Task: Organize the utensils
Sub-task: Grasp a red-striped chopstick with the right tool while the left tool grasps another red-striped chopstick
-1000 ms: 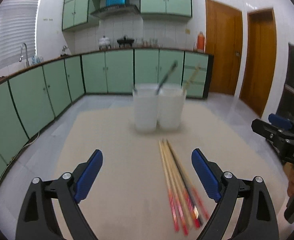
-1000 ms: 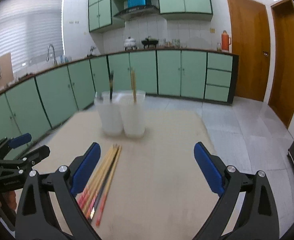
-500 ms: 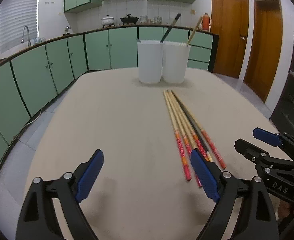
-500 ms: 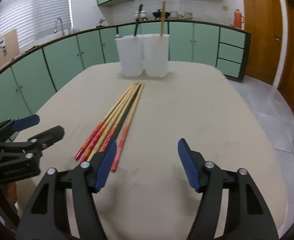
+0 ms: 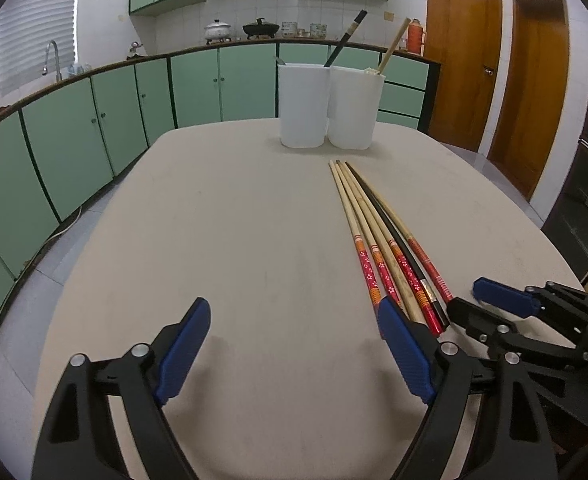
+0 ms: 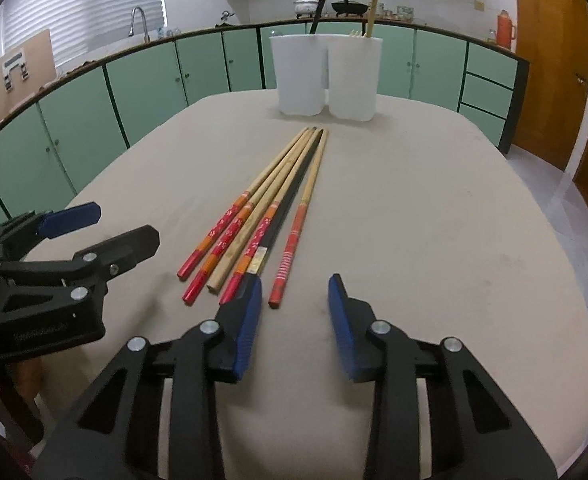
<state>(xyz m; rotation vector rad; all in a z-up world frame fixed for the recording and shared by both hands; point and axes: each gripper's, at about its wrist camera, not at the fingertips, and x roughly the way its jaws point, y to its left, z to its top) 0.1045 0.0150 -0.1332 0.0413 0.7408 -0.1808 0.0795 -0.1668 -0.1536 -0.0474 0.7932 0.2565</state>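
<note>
Several chopsticks point(image 5: 378, 224) lie side by side on the beige table; most are wooden with red ends, one is black. They also show in the right wrist view point(image 6: 270, 208). Two white cups stand at the far edge: the left cup point(image 5: 303, 104) holds a black chopstick, the right cup point(image 5: 356, 108) a wooden one. My left gripper point(image 5: 294, 352) is open and empty, low over the table left of the red ends. My right gripper point(image 6: 294, 316) is open and empty, just short of the rightmost chopstick's red end point(image 6: 284, 276).
The table point(image 5: 234, 240) has rounded edges. Green kitchen cabinets point(image 5: 74, 136) run along the left and back. Wooden doors point(image 5: 494, 80) are at the right. Each gripper shows in the other's view: the right one point(image 5: 534, 320), the left one point(image 6: 54, 248).
Both grippers have dropped low toward the table and come nearer the chopsticks' red ends. The right gripper's jaws have narrowed but stay open.
</note>
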